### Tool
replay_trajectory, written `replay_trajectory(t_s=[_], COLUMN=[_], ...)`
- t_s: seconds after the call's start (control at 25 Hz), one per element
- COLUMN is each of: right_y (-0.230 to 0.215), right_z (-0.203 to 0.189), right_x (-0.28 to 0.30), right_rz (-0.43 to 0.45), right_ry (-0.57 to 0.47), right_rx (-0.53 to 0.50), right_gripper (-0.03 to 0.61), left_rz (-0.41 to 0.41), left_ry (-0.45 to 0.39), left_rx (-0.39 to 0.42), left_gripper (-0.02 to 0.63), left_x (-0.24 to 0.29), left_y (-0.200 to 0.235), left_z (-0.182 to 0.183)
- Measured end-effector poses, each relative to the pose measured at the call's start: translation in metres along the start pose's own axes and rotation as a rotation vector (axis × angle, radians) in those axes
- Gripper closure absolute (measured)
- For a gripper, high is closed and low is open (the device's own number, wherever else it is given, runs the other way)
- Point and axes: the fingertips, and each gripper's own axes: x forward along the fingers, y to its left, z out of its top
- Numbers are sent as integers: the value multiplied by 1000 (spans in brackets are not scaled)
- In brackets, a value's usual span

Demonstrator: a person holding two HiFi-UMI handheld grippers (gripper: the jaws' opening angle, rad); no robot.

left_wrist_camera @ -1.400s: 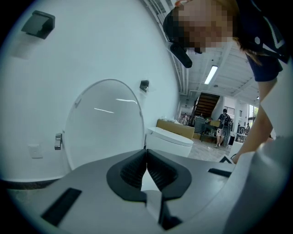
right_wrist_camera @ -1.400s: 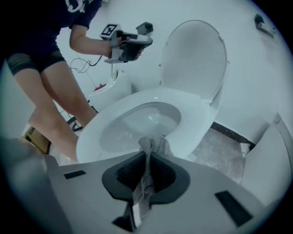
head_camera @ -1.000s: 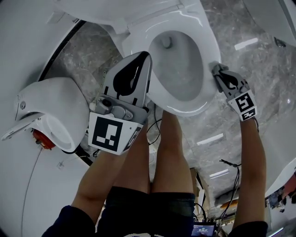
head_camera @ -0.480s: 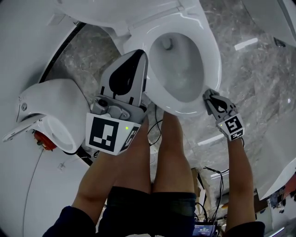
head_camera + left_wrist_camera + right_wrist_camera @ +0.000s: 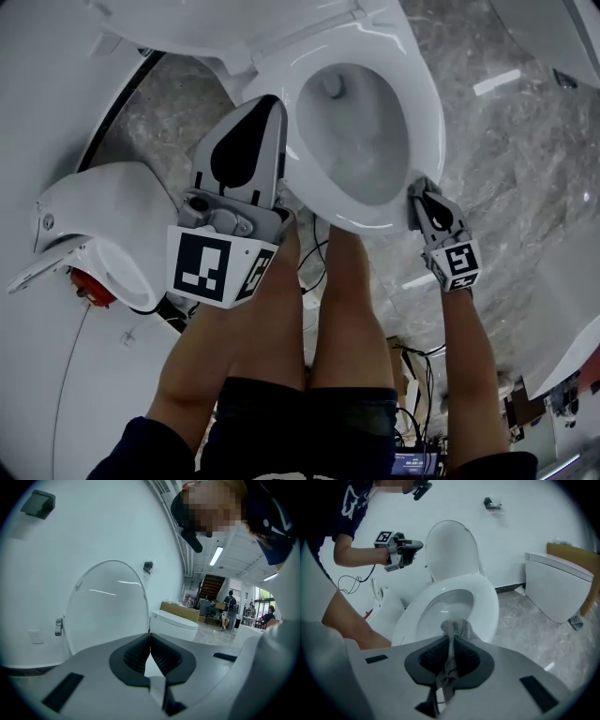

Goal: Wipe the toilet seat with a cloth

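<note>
Right hand-held gripper (image 5: pixel 450 643) clamped on cloth (image 5: pixel 453 626), cloth at the front rim of the seat (image 5: pixel 488 603). Left hand-held gripper (image 5: pixel 149 643) jaws together, empty, raised beside the seat's other side.

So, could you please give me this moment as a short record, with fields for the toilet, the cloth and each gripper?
toilet seat: white, down over the bowl
lid: raised, upright behind the seat
cloth: grey, clamped between the right gripper's fingers
right gripper: shut on the cloth, tip at the seat's outer rim, on the person's right
left gripper: shut, nothing between its fingers, held in the air to the left of the bowl
floor: grey marbled tile
</note>
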Motion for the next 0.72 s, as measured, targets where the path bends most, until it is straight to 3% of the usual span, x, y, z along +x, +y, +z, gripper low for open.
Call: replay_trajectory(t_s=[0.12, 0.2, 0.28, 0.4, 0.48, 0.6, 0.72], right_y=[48, 86, 113, 107, 73, 3, -25], right_z=[-23, -32, -34, -35, -31, -17, -12], right_x=[-2, 4, 8, 8, 1, -16, -22], right_rz=[1, 52, 115, 132, 37, -180, -305], right_ry=[34, 67, 99, 140, 150, 149, 182], right_rx=[69, 78, 35, -72, -92, -59, -44], right_gripper=[532, 532, 532, 532, 532, 531, 532], left_rz=[-3, -3, -8, -16, -17, -19, -20], left_ry=[-3, -2, 4, 12, 16, 18, 20], left_rx=[2, 0, 1, 9, 10, 9, 7], left_gripper=[594, 594, 594, 594, 594, 594, 594], left_x=[3, 5, 7, 7, 7, 7, 8], left_y=[-1, -2, -3, -2, -2, 0, 2], left_z=[3, 3, 3, 1, -1, -2, -3])
